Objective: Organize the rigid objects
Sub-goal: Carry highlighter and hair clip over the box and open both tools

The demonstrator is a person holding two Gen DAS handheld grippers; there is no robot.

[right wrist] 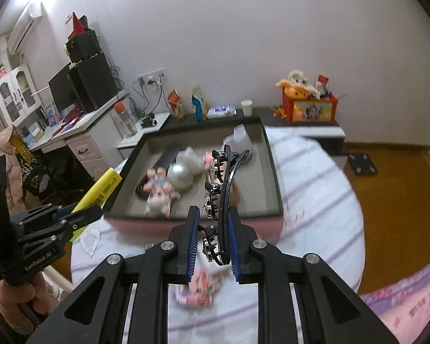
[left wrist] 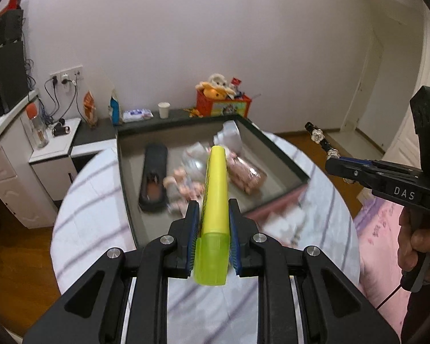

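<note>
My left gripper (left wrist: 214, 205) is shut on a yellow highlighter (left wrist: 215, 189), whose translucent green cap points back at the camera; it hangs above the near edge of a dark tray (left wrist: 275, 146). My right gripper (right wrist: 214, 212) is shut on a black hair clip (right wrist: 225, 189) set with white flowers, also held above the table in front of the tray (right wrist: 273, 177). In the tray lie a black case (left wrist: 154, 179), small dolls (right wrist: 159, 190), a silver ball (right wrist: 180, 176) and a packet (left wrist: 248, 177). Each gripper shows in the other's view: the right gripper (left wrist: 334, 163) with the hair clip (left wrist: 319, 136), the left gripper (right wrist: 80, 215) with the highlighter (right wrist: 100, 190).
The tray sits on a round table under a white striped cloth (left wrist: 94, 200). A small pink packet (right wrist: 200, 286) lies on the cloth below my right gripper. Behind are a low dark shelf with a paper cup (left wrist: 163, 109) and a toy box (left wrist: 223, 104), and a white desk (left wrist: 11, 154) at left.
</note>
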